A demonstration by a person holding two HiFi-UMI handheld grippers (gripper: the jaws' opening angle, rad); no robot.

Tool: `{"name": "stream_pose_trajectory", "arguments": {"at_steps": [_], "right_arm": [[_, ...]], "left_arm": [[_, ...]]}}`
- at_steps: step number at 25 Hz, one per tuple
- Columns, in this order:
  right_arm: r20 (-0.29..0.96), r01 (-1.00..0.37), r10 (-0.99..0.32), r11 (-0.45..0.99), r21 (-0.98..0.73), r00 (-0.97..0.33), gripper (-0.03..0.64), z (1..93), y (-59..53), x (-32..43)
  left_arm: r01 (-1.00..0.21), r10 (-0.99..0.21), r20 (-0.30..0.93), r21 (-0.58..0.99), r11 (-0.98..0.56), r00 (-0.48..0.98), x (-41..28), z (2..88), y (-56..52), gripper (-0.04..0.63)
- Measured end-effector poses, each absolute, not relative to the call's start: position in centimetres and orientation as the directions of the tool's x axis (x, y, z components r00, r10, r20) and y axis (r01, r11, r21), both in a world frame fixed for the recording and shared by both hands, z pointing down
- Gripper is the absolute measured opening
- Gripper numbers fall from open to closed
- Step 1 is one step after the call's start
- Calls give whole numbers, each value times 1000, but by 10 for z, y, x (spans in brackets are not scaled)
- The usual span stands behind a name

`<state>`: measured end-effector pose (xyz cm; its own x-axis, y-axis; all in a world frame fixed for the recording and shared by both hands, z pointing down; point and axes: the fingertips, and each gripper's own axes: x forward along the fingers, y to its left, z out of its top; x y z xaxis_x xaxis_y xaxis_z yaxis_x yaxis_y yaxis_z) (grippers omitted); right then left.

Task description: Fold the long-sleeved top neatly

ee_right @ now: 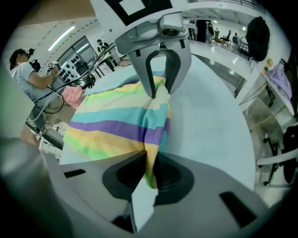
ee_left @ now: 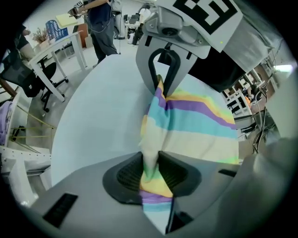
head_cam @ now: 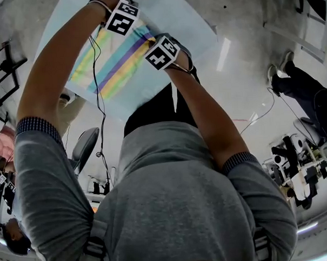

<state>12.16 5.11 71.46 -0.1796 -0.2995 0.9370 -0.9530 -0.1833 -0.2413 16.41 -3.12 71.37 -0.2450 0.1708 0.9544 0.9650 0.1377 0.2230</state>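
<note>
A white desk (ee_left: 55, 45) stands left of the pale blue table (ee_left: 93, 121); a black office chair (ee_left: 27, 76) farther left; a person (ee_left: 103, 29) beyond the table.

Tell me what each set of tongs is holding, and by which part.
Both grip the striped top along the same edge: left tongs on a bunched fold at one end, right tongs at the other.

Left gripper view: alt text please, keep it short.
The left tongs are clamped on an edge of a pastel striped top, the rest of which lies on a pale blue table. Across the cloth, the right tongs pinch its far edge.
</note>
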Motion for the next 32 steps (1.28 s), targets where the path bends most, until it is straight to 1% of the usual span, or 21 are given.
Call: {"name": "stream_pose_trajectory", "arguments": {"at_steps": [2, 4, 6, 13, 20, 24, 27, 32], "right_arm": [[933, -948, -309, -194, -254, -186, 44, 712, 52, 125], [929, -946, -321, -199, -257, -185, 40, 707, 53, 133], [928, -949, -330, -193, -248, -175, 38, 702, 55, 144], [934, -966, -350, -208, -154, -73, 37, 680, 59, 200], [927, -971, -373, -235, -39, 53, 37, 649, 66, 249], [913, -975, -397, -223, 1, 93, 37, 627, 75, 257], [906, -980, -413, -198, 6, 89, 37, 615, 78, 256], [894, -990, -445, -138, -5, 58, 37, 606, 70, 218]], "left_arm": [[964, 175, 952, 228, 136, -250, 163, 712, -32, 96], [972, 197, 955, 203, 119, -223, 167, 708, -34, 59], [983, 222, 959, 161, 91, -178, 174, 703, -36, 47], [1000, 285, 959, -6, -11, 9, 224, 677, -38, 41], [976, 313, 924, -211, -62, 220, 269, 638, -32, 41], [956, 341, 893, -278, -91, 293, 270, 617, -23, 41], [942, 337, 880, -326, -83, 334, 267, 604, -20, 41], [933, 326, 875, -348, -94, 359, 225, 596, -27, 41]]}}
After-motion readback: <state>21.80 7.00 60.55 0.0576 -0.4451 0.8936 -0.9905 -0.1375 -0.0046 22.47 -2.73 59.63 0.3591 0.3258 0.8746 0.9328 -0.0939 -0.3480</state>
